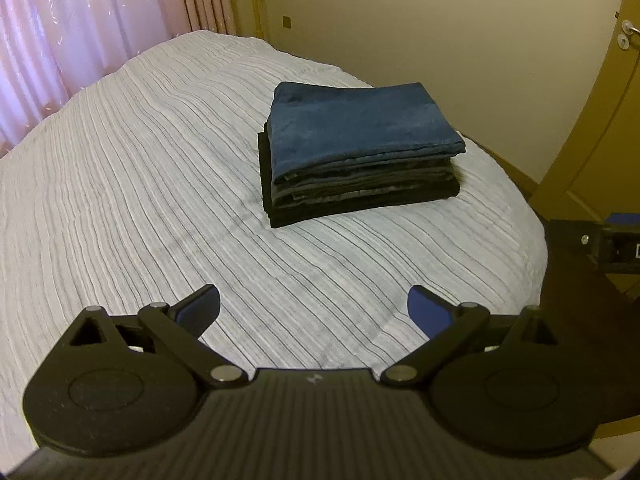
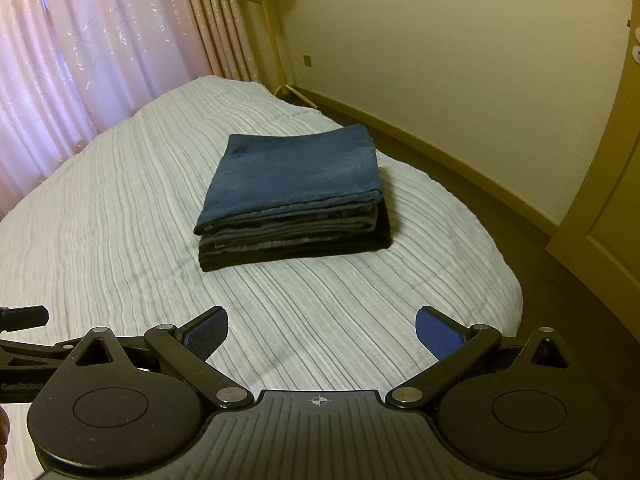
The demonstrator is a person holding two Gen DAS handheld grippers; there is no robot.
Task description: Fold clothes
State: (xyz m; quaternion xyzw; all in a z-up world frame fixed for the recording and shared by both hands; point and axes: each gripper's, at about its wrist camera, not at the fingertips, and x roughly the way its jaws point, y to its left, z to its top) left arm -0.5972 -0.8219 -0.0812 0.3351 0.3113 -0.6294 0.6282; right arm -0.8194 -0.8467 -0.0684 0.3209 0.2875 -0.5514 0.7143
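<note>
Presently: one stack of folded clothes (image 1: 360, 148), blue piece on top, grey and black layers beneath, resting on the bed (image 1: 140, 200) with its striped white cover, toward the far right side. Left claw (image 1: 314, 312): released, empty, hovering over the near cover. Right claw (image 2: 322, 334): released, empty, likewise short of the stack.

Two hand-held tongs, both spread wide and empty.

Left tongs (image 1: 314, 312): low in the frame, black linkage arms splayed outward, blue pads (image 1: 428, 314) well apart, nothing between them. Right tongs (image 2: 322, 334): same pose in the lower frame, blue pads (image 2: 438, 336) well apart, gripping nothing. Each shows in the other's view: the right one at the right edge, the left one at the left edge, so the two sit side by side.
</note>
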